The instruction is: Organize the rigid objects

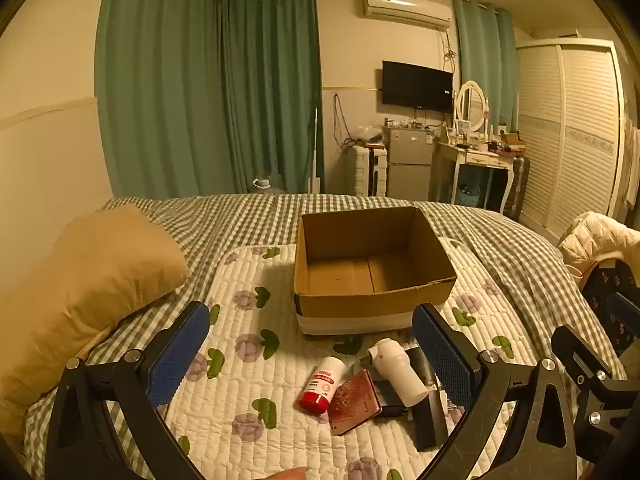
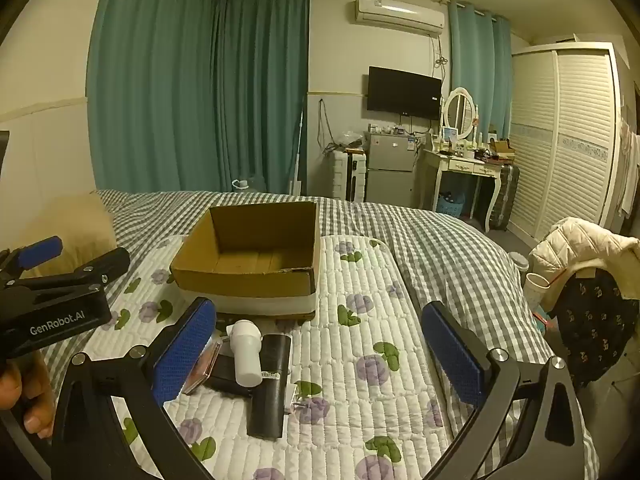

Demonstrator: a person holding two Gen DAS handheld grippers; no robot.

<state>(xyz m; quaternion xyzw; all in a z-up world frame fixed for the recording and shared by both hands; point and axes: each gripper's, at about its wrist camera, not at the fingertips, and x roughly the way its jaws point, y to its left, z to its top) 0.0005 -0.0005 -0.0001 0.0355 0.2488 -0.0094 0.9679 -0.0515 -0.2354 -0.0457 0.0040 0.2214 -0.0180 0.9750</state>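
Observation:
An open empty cardboard box [image 1: 372, 268] sits on a quilted floral mat [image 1: 248, 384] on the bed; it also shows in the right wrist view [image 2: 248, 256]. In front of it lie a white bottle with a red cap [image 1: 323, 384], a brown rectangular case [image 1: 354, 402], a white device [image 1: 398, 372] and a black cylinder [image 2: 270, 384]. My left gripper [image 1: 312, 348] is open above these objects. My right gripper [image 2: 320, 344] is open and empty over the mat, right of the white device [image 2: 246, 354]. The left gripper body [image 2: 56, 292] shows at the left of the right wrist view.
A tan pillow [image 1: 88, 280] lies left of the mat. A checkered bedspread [image 2: 424, 232] covers the bed. A chair with a cream jacket [image 2: 580, 248] stands at the right bedside. A fridge, dresser and wardrobe stand at the far wall.

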